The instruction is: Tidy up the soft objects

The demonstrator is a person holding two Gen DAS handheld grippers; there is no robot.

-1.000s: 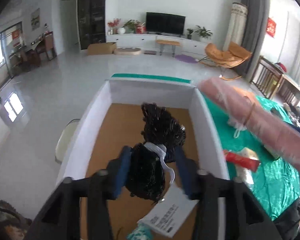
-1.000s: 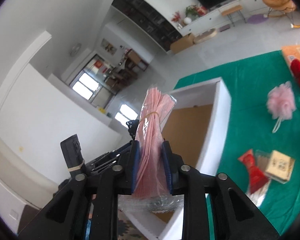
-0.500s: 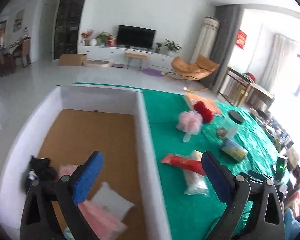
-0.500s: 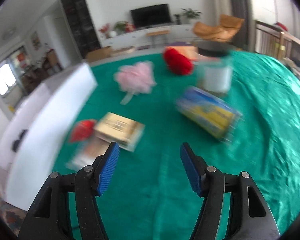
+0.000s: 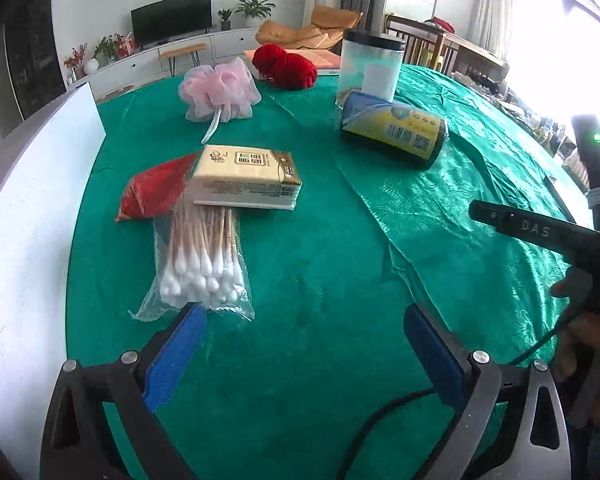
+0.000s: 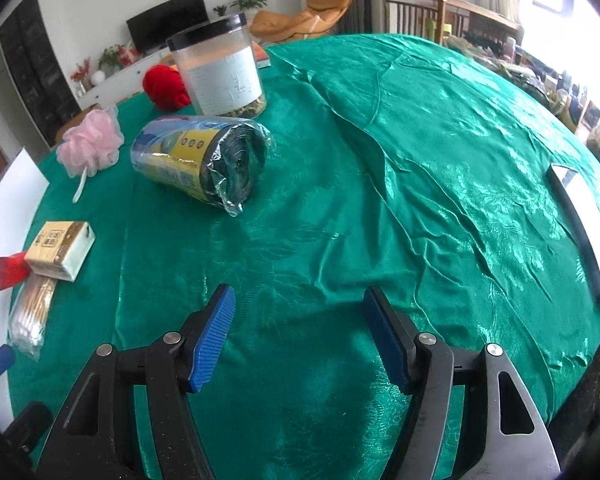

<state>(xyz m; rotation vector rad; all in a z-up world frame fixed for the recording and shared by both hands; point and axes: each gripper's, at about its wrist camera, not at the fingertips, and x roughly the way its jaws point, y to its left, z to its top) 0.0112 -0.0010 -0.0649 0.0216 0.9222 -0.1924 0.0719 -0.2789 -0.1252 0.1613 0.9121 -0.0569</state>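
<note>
- Green cloth covers the tabletop (image 5: 324, 280) under both my grippers.
- My left gripper (image 5: 304, 344) has its jaws wide apart, empty; the cotton swab bag (image 5: 200, 264) lies just ahead of the left jaw.
- My right gripper (image 6: 300, 336) has jaws that have just been opening, nothing between them; the bag roll (image 6: 200, 160) lies well ahead, leftward.

We see bright daylight from the windows (image 5: 560, 20) at right, blown out white. Sheen glares on the green cloth (image 6: 480, 184). Edges bend; far corners seem slightly soft.
</note>
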